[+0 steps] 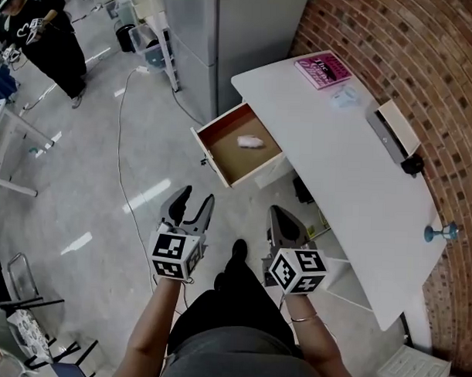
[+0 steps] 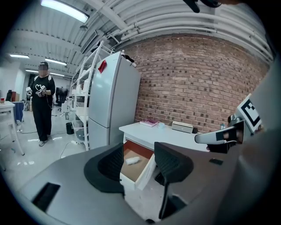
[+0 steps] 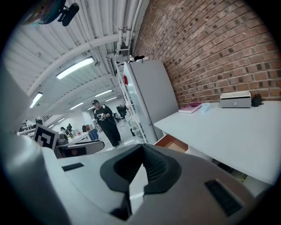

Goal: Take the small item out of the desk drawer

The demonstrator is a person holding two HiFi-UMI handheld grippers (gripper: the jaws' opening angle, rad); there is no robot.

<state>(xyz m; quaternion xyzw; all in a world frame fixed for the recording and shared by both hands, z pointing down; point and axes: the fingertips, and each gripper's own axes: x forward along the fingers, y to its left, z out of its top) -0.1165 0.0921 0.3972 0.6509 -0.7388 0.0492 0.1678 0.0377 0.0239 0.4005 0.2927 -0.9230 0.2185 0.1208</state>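
1. Black jaws on the left gripper [image 1: 197, 196] stand apart with nothing between them; it hovers over the floor, short of the drawer.
2. Just beside it, the right gripper [image 1: 280, 216] has its jaws pressed together, and it is empty too.
3. Beyond both, the drawer [image 1: 212, 155] stands pulled out from the desk [image 1: 337, 164], so the opening step looks done.
4. Inside, the item [image 1: 251, 142], small and white, lies on the brown bottom, well apart from either gripper.
5. What is left, as I judge it: reach in, close on the item and lift it clear. The left gripper, spread and aimed at the drawer, seems the likelier one.
6. Farthest off, a pink book [image 1: 323, 70] lies on the desk by the brick wall [image 1: 426, 67].
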